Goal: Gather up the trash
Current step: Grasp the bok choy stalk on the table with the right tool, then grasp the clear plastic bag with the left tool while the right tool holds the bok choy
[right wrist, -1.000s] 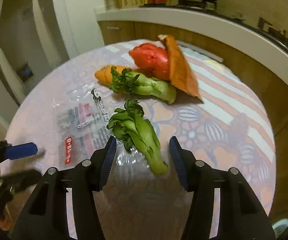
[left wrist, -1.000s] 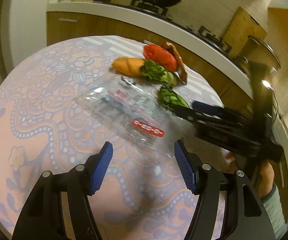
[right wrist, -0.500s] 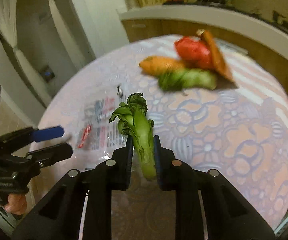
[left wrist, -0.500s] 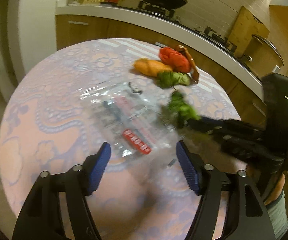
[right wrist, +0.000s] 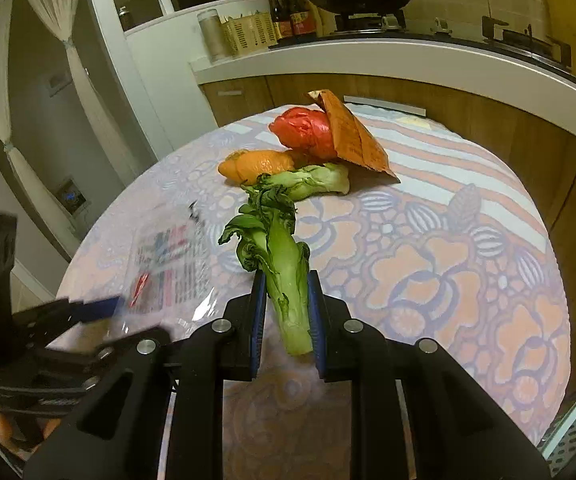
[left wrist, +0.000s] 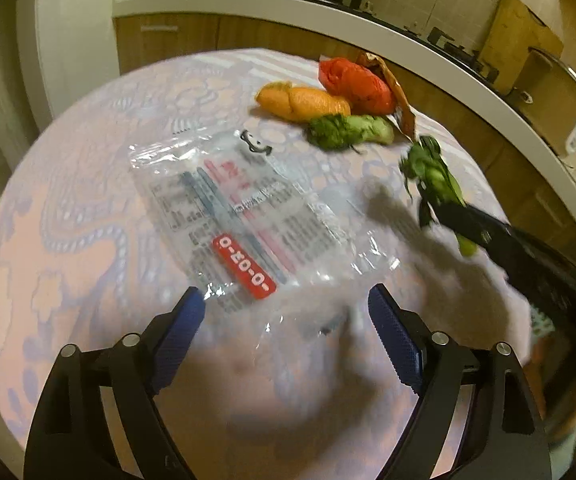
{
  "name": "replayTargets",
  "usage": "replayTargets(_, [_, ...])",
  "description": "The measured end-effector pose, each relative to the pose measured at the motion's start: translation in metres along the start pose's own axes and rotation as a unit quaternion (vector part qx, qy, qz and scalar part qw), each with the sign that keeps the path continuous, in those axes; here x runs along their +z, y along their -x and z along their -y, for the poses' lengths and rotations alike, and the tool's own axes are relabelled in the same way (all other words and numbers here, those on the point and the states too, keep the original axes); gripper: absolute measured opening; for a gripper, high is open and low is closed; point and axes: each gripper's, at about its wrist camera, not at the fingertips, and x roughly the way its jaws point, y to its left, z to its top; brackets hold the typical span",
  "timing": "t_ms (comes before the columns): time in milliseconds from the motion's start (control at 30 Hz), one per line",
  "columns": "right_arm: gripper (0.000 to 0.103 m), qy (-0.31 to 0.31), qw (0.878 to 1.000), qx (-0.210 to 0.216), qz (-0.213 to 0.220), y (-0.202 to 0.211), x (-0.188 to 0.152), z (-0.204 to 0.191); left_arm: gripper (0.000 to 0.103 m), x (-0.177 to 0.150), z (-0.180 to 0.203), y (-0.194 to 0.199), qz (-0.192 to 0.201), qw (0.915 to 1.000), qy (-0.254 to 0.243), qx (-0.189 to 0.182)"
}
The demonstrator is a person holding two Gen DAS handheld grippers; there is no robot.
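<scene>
The right gripper (right wrist: 285,312) is clamping a leafy green stalk (right wrist: 277,256) by its pale stem, holding it clear above the patterned tablecloth (right wrist: 448,264). The left gripper (left wrist: 283,316) is hovering with its jaws spread wide over the near edge of a clear printed plastic bag (left wrist: 239,208) lying flat. Beyond it, a second green stalk (left wrist: 350,130), an orange peel (left wrist: 302,101), a red crumpled bag (left wrist: 354,86) and a brown wrapper (right wrist: 352,136) are sitting bunched together.

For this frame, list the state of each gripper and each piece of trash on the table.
Right gripper: shut on the bok choy stalk, lifted.
Left gripper: open, at the clear plastic bag.
Clear plastic bag: flat.
Second bok choy: lying.
Orange peel: lying.
Red bag: crumpled.
Orange wrapper: torn open.
</scene>
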Motion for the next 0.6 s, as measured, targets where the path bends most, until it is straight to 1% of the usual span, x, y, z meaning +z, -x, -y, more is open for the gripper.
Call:
replayTargets(167, [0.017, -0.021, 1.000, 0.006, 0.004, 0.000, 0.000, 0.008, 0.085, 0.024, 0.009, -0.015, -0.001, 0.9999, -0.014, -0.008])
replayTargets(300, [0.017, -0.038, 0.999, 0.003, 0.005, -0.001, 0.000, 0.014, 0.084, 0.038, 0.006, -0.023, 0.006, 0.9997, 0.005, -0.023])
replayTargets(333, [0.017, -0.039, 0.999, 0.002, 0.005, 0.000, 0.000, 0.014, 0.083, 0.041, 0.006, -0.025, 0.011, 0.9998, 0.007, -0.017])
replayTargets(367, [0.017, -0.039, 0.999, 0.001, 0.005, 0.000, 0.000, 0.014, 0.079, 0.041, 0.007, -0.027, 0.014, 0.9999, 0.006, -0.008])
replayTargets(433, [0.017, -0.038, 0.999, 0.000, 0.003, -0.001, 0.000, 0.013, 0.076, 0.043, 0.013, -0.031, 0.019, 0.9996, -0.006, 0.019])
replayTargets(467, [0.017, -0.039, 0.999, -0.002, 0.004, -0.001, 0.000, 0.013, 0.064, 0.042, 0.018, -0.032, 0.024, 0.9989, -0.015, 0.038])
replayTargets(500, [0.017, -0.039, 0.999, -0.002, 0.003, -0.001, 0.000, 0.013, 0.056, 0.041, 0.022, -0.033, 0.027, 0.9975, -0.024, 0.061])
replayTargets(533, [0.017, -0.039, 0.999, -0.002, 0.003, -0.002, 0.000, 0.013, 0.050, 0.041, 0.025, -0.033, 0.030, 0.9964, -0.030, 0.074])
replayTargets(567, [0.017, -0.040, 0.999, -0.002, 0.003, -0.001, 0.000, 0.013, 0.037, 0.041, 0.026, -0.032, 0.033, 0.9955, -0.032, 0.083])
replayTargets(600, [0.017, -0.041, 0.999, -0.003, 0.004, -0.001, 0.000, 0.013, 0.024, 0.040, 0.025, -0.031, 0.035, 0.9952, -0.032, 0.085])
